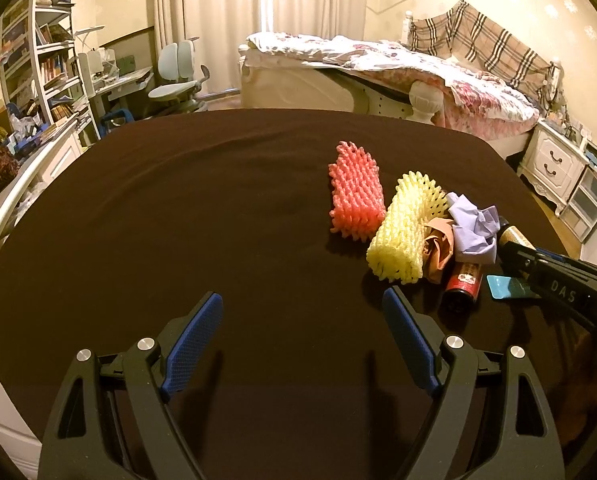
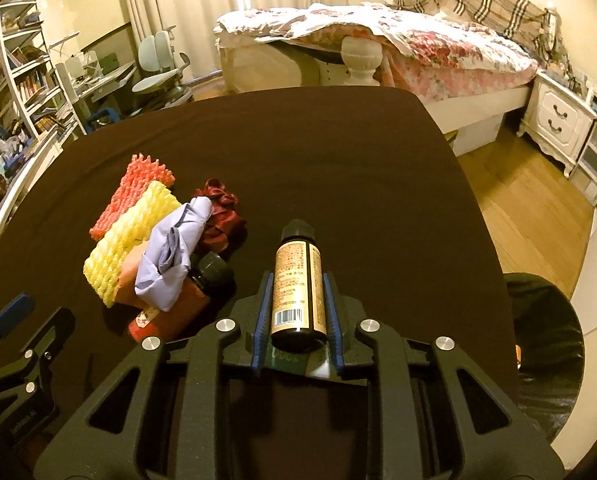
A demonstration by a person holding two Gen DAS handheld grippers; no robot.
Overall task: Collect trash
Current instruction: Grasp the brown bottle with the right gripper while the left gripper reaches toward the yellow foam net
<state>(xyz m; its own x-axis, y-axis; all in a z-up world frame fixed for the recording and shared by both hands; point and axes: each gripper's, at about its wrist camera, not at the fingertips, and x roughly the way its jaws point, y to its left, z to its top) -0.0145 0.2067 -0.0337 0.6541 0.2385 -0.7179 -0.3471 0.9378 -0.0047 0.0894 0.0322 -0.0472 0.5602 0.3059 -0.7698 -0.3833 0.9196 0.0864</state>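
The right claw [image 2: 298, 304] is clamped on a brown bottle [image 2: 298, 280] with a black cap; the bottle lies along the fingers, cap pointing away, both blue pads pressed to its sides. Its tan label carries fine print and a barcode near the base, too small to read. Beneath it lies the dark surface [image 2: 338, 160].

To the left of that claw sits the trash pile: a pink foam net [image 2: 128, 196] farthest out, a yellow foam net [image 2: 126, 248] touching it, a lilac crumpled paper [image 2: 170, 256] on top, a dark red wrapper [image 2: 220, 216] beyond, and a red bottle [image 2: 170, 312] with a black cap lying nearest, its label unreadable. To the claw's right, past the surface's edge, stands what looks like a black bin bag [image 2: 546, 344], open; its contents are mostly in shadow.

The left claw [image 1: 306, 344] hangs wide, nothing between its pads, over bare surface [image 1: 178, 200]. The pile lies ahead and to its right. There, a teal scrap [image 1: 502, 287] lies beside the right claw's body, which bears the letters "DAS".
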